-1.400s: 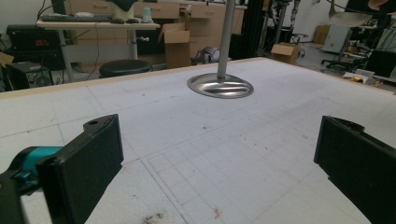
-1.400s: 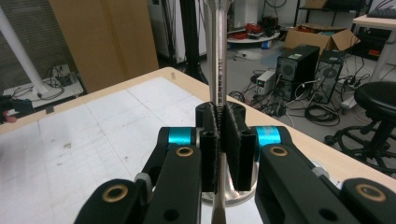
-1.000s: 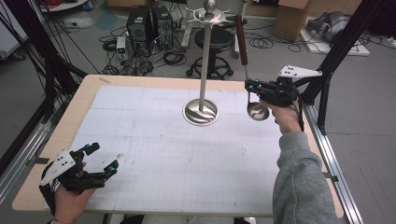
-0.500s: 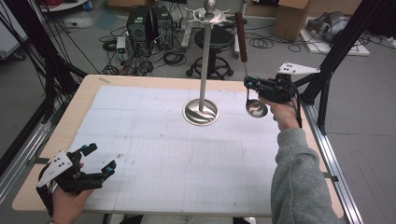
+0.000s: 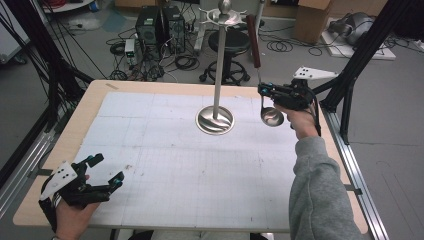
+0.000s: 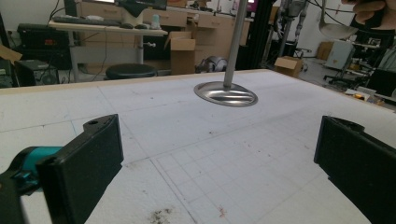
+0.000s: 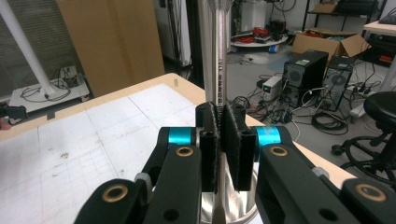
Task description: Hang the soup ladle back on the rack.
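Ladle [image 5: 270, 114] hangs upright over the counter [image 5: 165, 165] just right of the stand [image 5: 215, 119], stem pinched in my right claw [image 5: 261, 90], left claw [image 5: 102, 170] open; a thin-stem grip could let it swing, clipping the stand.

Pale wooden table [image 5: 95, 100] under white gridded mat [image 5: 165, 150]; round-based polished steel stand [image 5: 215, 120] on mat's far middle.
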Demonstrator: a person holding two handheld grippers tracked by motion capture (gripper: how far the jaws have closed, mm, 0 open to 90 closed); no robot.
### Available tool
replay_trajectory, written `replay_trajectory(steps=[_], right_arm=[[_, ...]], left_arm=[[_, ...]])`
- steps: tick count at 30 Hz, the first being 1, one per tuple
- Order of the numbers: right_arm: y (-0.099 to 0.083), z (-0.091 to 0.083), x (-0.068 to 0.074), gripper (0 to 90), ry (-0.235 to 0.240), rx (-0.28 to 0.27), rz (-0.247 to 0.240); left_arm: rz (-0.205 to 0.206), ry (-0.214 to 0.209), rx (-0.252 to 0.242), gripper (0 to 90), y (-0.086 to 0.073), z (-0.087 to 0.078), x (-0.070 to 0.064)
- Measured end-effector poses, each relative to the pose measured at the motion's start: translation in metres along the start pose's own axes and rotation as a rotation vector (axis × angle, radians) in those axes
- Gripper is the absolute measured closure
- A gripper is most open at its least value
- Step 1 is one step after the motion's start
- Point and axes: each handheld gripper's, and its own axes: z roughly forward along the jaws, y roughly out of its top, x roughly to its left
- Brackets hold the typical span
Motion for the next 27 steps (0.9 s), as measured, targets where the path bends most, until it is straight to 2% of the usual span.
replay_trajectory(steps=[7, 13, 27], right_arm=[[0.001, 0.003, 0.006, 84.8, 0.014, 0.011, -0.020], [0.001, 0.008, 0.009, 84.8, 0.008, 0.020, -0.022], [0.003, 0.020, 0.013, 84.8, -0.029, 0.061, -0.027]], left_arm=[[0.004, -0.004, 0.006, 1.8, 0.000, 0.003, 0.000], [0.003, -0.006, 0.006, 1.8, 0.000, 0.003, 0.000], [0.001, -0.008, 0.010, 1.8, 0.000, 0.004, -0.001]])
